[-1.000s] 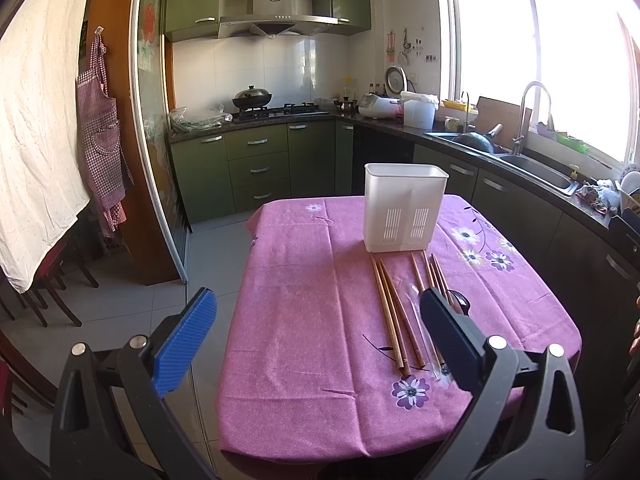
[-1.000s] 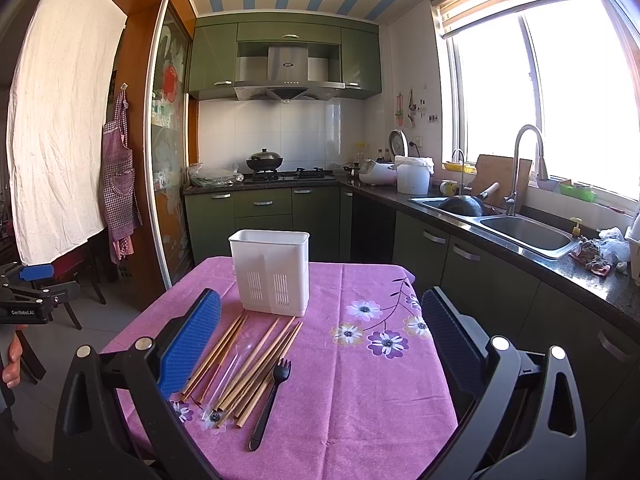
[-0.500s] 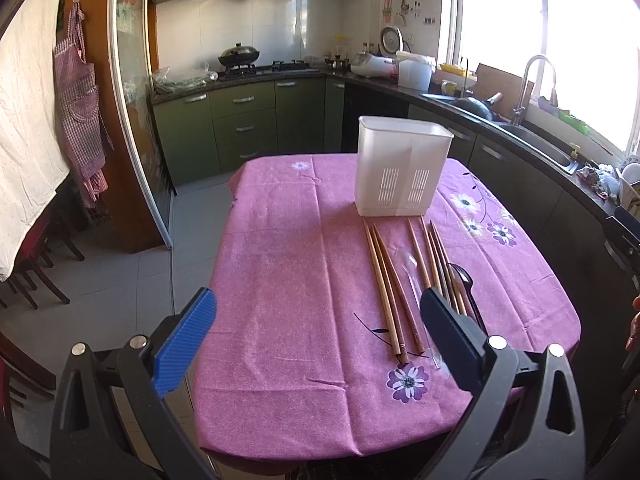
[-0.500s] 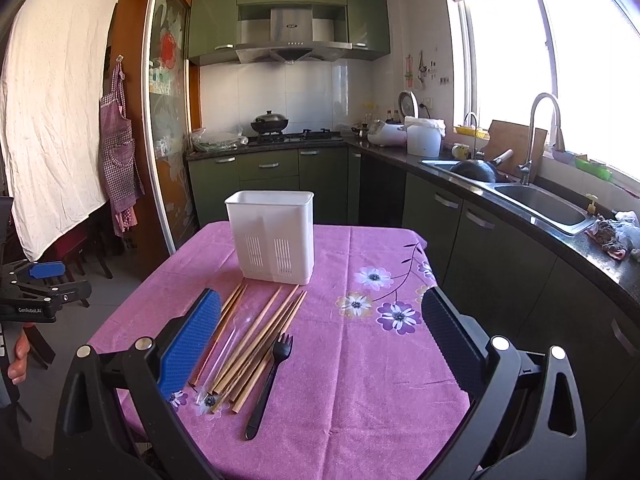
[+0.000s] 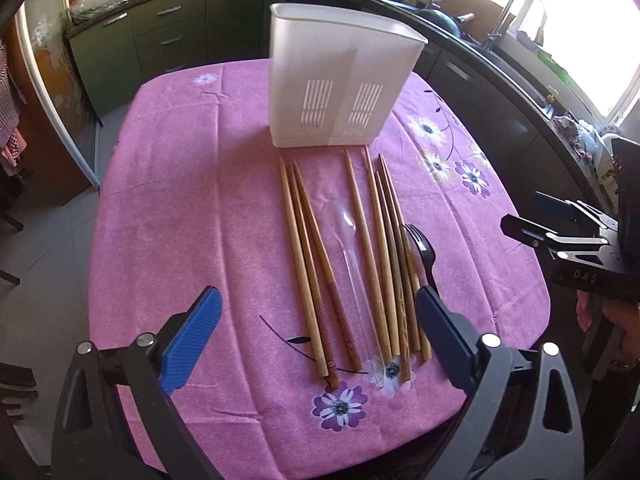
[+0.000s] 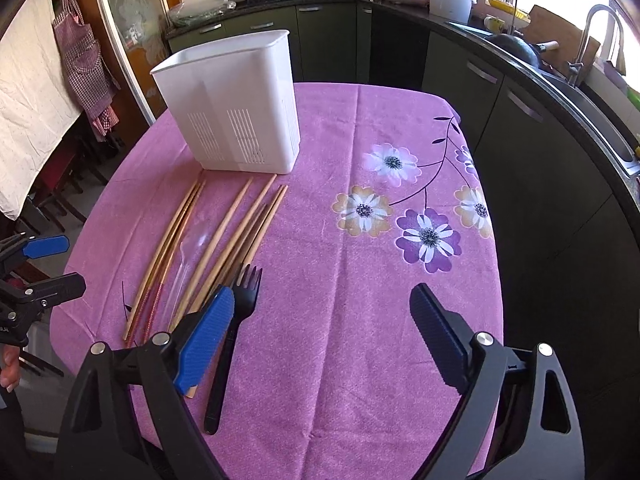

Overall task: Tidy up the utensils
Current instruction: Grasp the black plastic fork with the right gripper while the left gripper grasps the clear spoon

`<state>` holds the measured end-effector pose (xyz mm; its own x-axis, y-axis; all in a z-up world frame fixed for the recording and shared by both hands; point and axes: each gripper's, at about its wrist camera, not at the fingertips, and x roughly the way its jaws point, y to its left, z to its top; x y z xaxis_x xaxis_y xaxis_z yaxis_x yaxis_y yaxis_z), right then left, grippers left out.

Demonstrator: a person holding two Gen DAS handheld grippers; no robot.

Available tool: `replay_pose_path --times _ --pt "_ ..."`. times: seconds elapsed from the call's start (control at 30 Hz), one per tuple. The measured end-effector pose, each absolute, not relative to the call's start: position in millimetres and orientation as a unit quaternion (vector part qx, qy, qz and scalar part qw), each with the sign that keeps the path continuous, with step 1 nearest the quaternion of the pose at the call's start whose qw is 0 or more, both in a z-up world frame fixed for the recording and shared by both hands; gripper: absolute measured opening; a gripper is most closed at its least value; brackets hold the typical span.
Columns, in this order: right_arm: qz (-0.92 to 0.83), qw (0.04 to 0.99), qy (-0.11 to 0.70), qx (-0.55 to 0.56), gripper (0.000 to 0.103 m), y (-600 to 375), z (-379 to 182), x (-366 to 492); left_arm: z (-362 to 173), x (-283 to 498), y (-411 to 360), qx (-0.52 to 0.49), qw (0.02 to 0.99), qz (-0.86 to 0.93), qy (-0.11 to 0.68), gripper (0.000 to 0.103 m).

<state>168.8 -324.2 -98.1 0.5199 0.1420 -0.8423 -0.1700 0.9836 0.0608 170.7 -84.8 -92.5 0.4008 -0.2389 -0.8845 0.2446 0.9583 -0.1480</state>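
A white slotted utensil holder (image 5: 344, 80) (image 6: 236, 108) stands upright on the purple cloth. In front of it lie several wooden chopsticks (image 5: 304, 256) (image 6: 232, 232), a clear plastic spoon (image 5: 352, 248) (image 6: 188, 264) and a black fork (image 5: 420, 244) (image 6: 236, 320). My left gripper (image 5: 318, 308) hovers above the chopsticks' near ends, its jaws closing a little with nothing pressed between them. My right gripper (image 6: 322, 300) hangs over bare cloth, also closing and holding nothing, its left finger (image 6: 208, 332) just over the fork's handle. Each gripper shows at the edge of the other's view (image 5: 560, 236) (image 6: 36, 276).
The table (image 6: 360, 360) wears a purple flowered cloth. Dark green cabinets and a counter with a sink (image 6: 592, 92) run behind and along the right. Chairs (image 6: 60, 188) and a checked apron (image 6: 84, 56) are at the left. A hand (image 6: 8, 364) holds the left gripper.
Both views have dropped and tipped down toward the table, so the utensils and holder now fill the frames. Both pairs of jaws stand slightly narrower than before.
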Motion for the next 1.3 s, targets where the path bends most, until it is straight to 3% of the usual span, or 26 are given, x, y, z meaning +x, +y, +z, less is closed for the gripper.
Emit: replay_pose_path --times 0.13,0.2,0.33,0.4,0.47,0.87,1.3 --pt "0.079 0.864 0.496 -0.032 0.081 -327.2 -103.9 179.5 -112.9 190.4 -111.3 0.015 0.804 -0.147 0.576 0.067" --pt "0.081 0.862 0.5 -0.033 0.081 -328.4 -104.3 180.5 -122.7 197.6 -120.6 0.012 0.788 -0.146 0.598 0.052" --pt "0.089 0.86 0.501 -0.028 0.081 -329.0 -107.8 179.7 -129.3 209.3 -131.2 0.017 0.783 -0.134 0.607 0.04" --pt "0.092 0.86 0.502 -0.024 0.081 -329.6 -109.4 179.4 -134.2 214.5 -135.4 0.018 0.777 -0.13 0.615 0.02" --pt "0.096 0.859 0.502 -0.022 0.081 -329.9 -110.2 179.1 -140.9 219.9 -139.1 0.015 0.768 -0.128 0.627 0.013" --pt "0.106 0.861 0.497 -0.024 0.081 -330.5 -108.9 177.9 -167.4 244.5 -156.3 0.04 0.752 -0.089 0.652 0.013" --pt "0.11 0.845 0.522 -0.04 0.077 -324.7 -118.5 179.6 -158.9 238.4 -155.0 0.026 0.774 -0.096 0.626 0.009"
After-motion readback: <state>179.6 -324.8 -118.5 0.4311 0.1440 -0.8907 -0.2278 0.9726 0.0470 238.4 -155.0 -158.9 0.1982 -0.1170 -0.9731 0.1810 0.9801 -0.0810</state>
